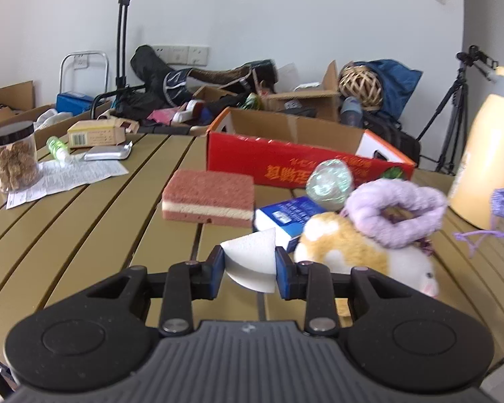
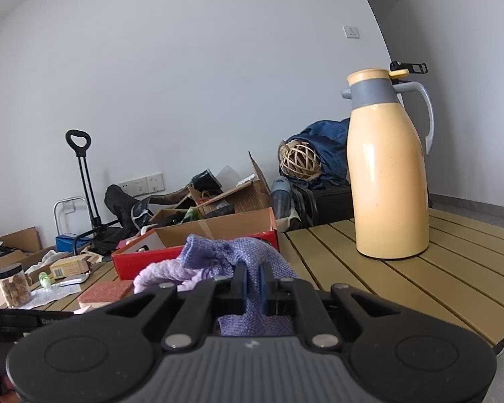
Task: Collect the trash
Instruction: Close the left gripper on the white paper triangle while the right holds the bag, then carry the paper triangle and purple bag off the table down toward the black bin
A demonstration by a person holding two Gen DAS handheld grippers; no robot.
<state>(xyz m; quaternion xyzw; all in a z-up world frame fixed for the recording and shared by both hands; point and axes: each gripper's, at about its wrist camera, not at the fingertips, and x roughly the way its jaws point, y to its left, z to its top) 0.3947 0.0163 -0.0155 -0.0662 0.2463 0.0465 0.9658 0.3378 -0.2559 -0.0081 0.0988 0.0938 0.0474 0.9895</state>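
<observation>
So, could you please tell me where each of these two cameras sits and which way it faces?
Left wrist: on the left gripper, facing across the table at the sponge and red box; its gripper is shut on a white wedge.
Right wrist: on the right gripper, facing the jug; its gripper is shut on a purple cloth.
Shared: table, red box, sponge, jug.

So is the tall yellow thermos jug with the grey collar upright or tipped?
Upright: the yellow thermos jug stands on its base on the slatted table.
</observation>
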